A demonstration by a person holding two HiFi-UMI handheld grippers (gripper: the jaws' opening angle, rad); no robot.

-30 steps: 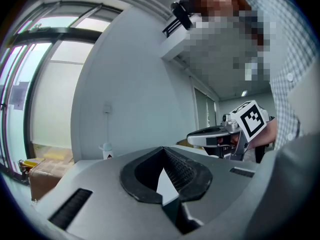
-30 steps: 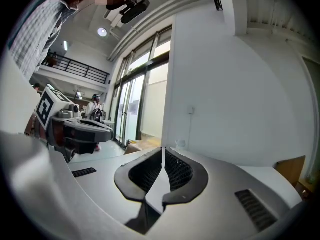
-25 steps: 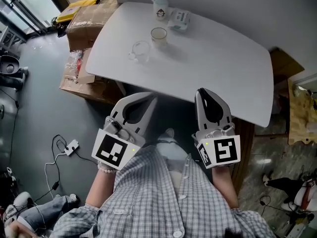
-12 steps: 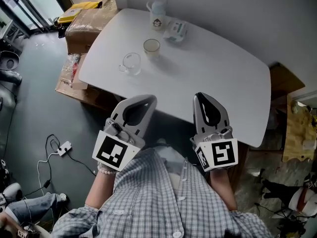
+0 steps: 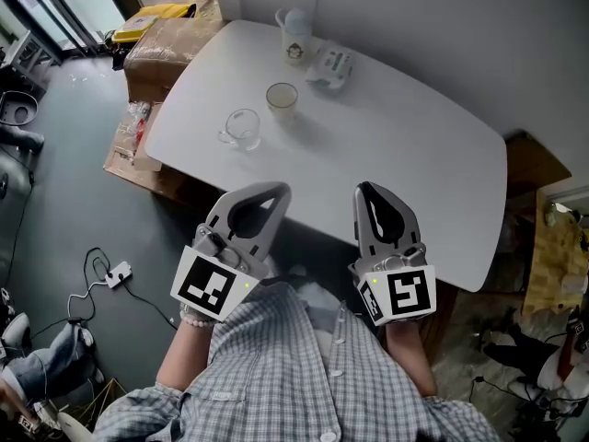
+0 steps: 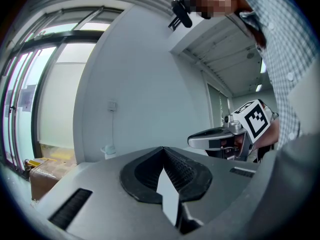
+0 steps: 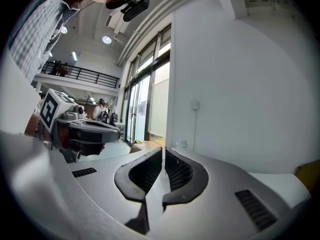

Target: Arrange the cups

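On the white table [image 5: 396, 145], far from both grippers, stand a clear glass mug [image 5: 242, 127], a small cream cup [image 5: 282, 97] and a white printed mug [image 5: 294, 31]. A pale patterned cup [image 5: 331, 63] lies on its side beside the mug. My left gripper [image 5: 274, 190] and right gripper [image 5: 369, 192] hover side by side over the table's near edge, both shut with nothing in them. In the left gripper view the jaws [image 6: 163, 151] meet tip to tip. The right gripper view shows its gripper [image 7: 163, 151] closed the same way.
Cardboard boxes [image 5: 166, 40] and a bagged bundle [image 5: 138, 122] sit on the floor left of the table. A cable and plug [image 5: 115, 274] lie on the grey floor at lower left. A wall runs behind the table. A wooden stand [image 5: 529, 159] is at the right.
The head view has shifted a little, so the table and cups sit slightly lower in the frame. Both grippers stay shut in nearly the same pose.
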